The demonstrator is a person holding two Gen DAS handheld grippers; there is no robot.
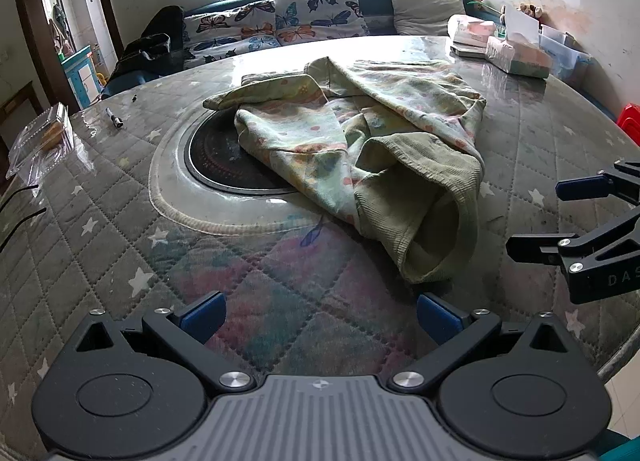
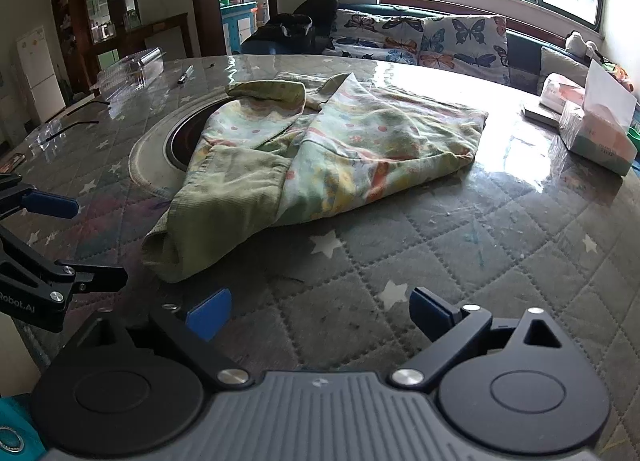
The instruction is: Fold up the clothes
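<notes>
Both the left gripper and right gripper hover low with fingers spread wide, holding nothing. The garment lies crumpled mid-worktop, partly over the dark inset. Pinching one layer of the near ribbed hem could drag the heap; the glossy cover may let it slide.

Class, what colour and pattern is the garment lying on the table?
Pale green garment with small orange and yellow prints; clearest in the right wrist view.

Black tool, blue pads
</notes>
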